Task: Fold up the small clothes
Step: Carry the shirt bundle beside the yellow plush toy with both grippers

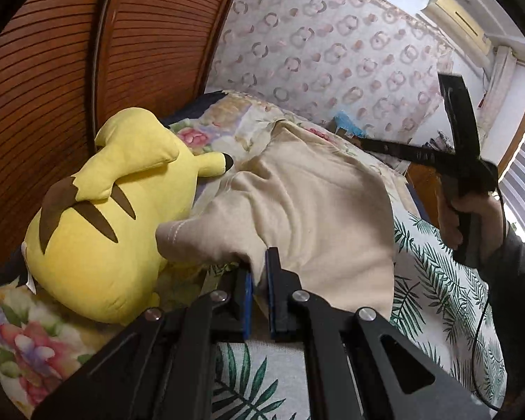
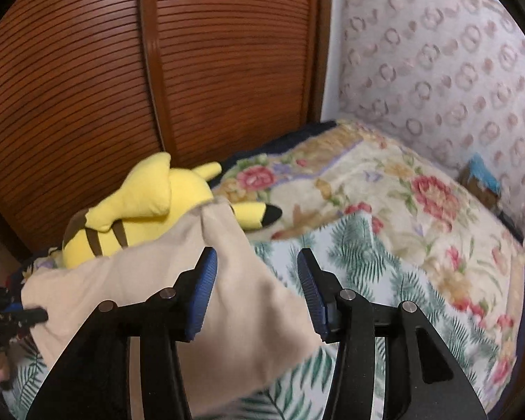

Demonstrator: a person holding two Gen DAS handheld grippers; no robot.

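A small beige garment (image 1: pixel 308 203) lies bunched on the bed, one sleeve end pointing left. My left gripper (image 1: pixel 259 273) is shut on the garment's near edge, cloth pinched between its blue pads. In the right wrist view the garment (image 2: pixel 248 301) hangs lifted at the left, where the left gripper (image 2: pixel 24 315) holds it. My right gripper (image 2: pixel 255 262) is open and empty, its left finger (image 2: pixel 203 280) in front of the cloth, above the bed. In the left wrist view the right gripper (image 1: pixel 413 115) is raised at the right, open.
A yellow plush toy (image 1: pixel 98 231) lies left of the garment, against brown slatted wardrobe doors (image 1: pixel 52 70). The bed has a palm-leaf sheet (image 1: pixel 437 280) and a floral blanket (image 2: pixel 385 182). A patterned wall (image 2: pixel 437 70) stands behind. A cable (image 1: pixel 479 343) hangs at the right.
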